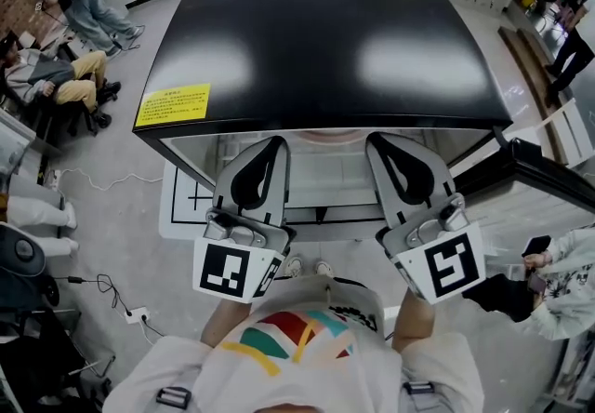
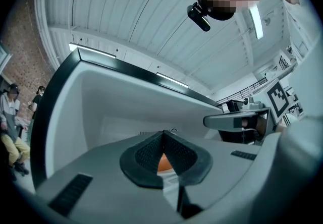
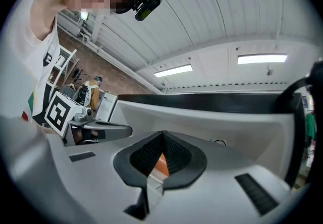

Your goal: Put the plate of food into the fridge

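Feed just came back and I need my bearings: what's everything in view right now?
fridge: one, black top, white inside, centre, open
yellow label: one, fridge top's front left corner
plate edge: one, pale, barely showing under the fridge top, centre
orange food: one piece, glimpsed low in both gripper views
power strip: one, white, floor at left
bystanders: several, floor's left and right edges
left gripper: grey, reaching into fridge, jaws shut
right gripper: grey, reaching into fridge, jaws shut

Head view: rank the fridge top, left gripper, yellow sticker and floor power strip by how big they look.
1. fridge top
2. left gripper, though it sits nearest the camera, which inflates it
3. yellow sticker
4. floor power strip
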The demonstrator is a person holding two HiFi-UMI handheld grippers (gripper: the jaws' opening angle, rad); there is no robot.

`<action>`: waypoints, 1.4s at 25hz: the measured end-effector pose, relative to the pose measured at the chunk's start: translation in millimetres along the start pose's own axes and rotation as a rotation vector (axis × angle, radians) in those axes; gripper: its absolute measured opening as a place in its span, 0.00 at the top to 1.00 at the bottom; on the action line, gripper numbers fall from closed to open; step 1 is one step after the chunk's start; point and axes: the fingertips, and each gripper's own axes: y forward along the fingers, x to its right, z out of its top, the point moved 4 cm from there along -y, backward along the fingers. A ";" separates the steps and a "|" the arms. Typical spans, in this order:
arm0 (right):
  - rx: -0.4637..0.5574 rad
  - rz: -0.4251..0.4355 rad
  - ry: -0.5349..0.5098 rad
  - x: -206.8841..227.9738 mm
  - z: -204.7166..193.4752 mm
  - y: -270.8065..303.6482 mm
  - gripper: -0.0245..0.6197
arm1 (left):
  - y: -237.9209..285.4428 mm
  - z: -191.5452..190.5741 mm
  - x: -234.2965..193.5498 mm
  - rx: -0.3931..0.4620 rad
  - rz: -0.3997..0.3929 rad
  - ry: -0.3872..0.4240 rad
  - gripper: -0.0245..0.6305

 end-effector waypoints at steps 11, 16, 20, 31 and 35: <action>0.010 -0.165 0.046 -9.3 -25.7 -23.0 0.96 | 2.7 -0.8 10.6 -0.008 -0.017 -0.002 0.96; -0.010 -0.182 0.069 -14.1 -33.4 -26.1 0.96 | 2.0 -2.8 12.2 -0.016 -0.019 -0.005 0.95; -0.012 -0.204 0.058 -14.4 -34.1 -25.4 0.96 | 4.2 -4.0 14.6 -0.018 -0.026 -0.004 0.96; -0.042 -0.197 0.068 -18.8 -41.8 -22.2 0.96 | 5.6 -6.3 15.7 -0.034 -0.034 0.000 0.95; -0.043 -0.190 0.070 -20.0 -42.5 -19.7 0.96 | 5.5 -6.2 14.0 -0.035 -0.034 0.002 0.95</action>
